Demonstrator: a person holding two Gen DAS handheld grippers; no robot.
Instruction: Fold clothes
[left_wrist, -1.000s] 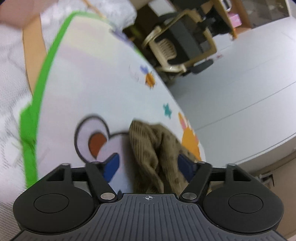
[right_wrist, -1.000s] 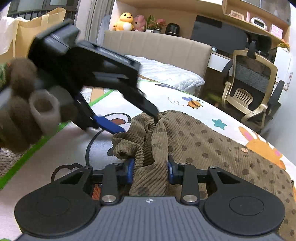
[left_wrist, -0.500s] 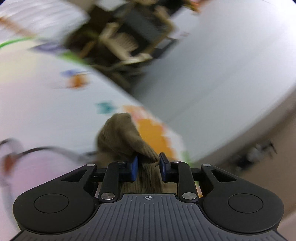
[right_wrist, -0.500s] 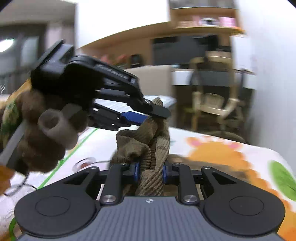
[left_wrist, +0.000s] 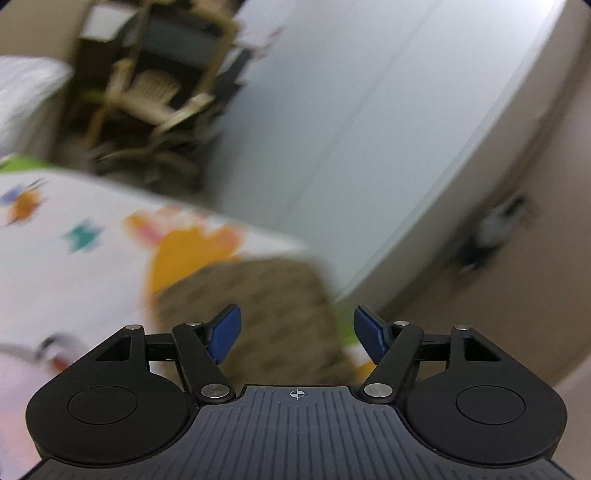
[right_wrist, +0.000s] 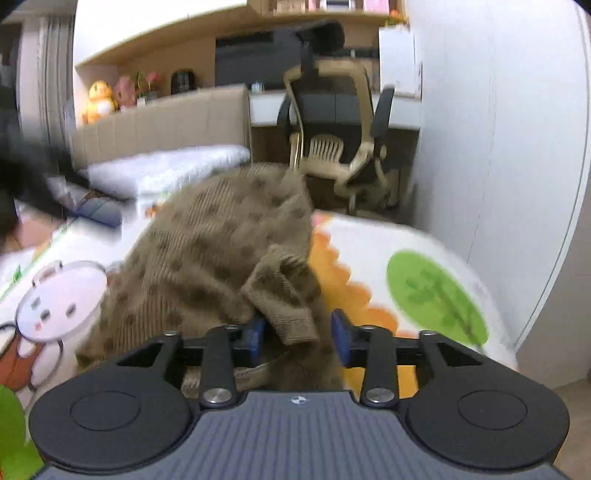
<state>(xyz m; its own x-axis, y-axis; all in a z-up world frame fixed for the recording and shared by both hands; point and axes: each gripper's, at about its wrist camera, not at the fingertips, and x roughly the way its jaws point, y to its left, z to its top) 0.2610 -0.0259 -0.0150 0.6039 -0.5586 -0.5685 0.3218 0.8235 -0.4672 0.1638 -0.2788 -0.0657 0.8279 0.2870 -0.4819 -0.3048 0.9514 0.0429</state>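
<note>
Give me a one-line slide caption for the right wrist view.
Right tool, just opened, releases the brown dotted corduroy garment onto the cartoon-print play mat.

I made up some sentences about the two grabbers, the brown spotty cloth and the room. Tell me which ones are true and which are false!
1. The left gripper is squeezing the brown spotted corduroy garment. False: its blue pads stand wide apart, with the garment lying beyond them.
2. The garment lies on a white cartoon-printed mat. True.
3. The right gripper has the garment's cuff between its blue pads. True: the pads stand apart from it, having just been opening.
4. A red sofa stands behind the mat. False: it is a beige office chair.
5. A yellow plush toy sits above the headboard. True.
</note>
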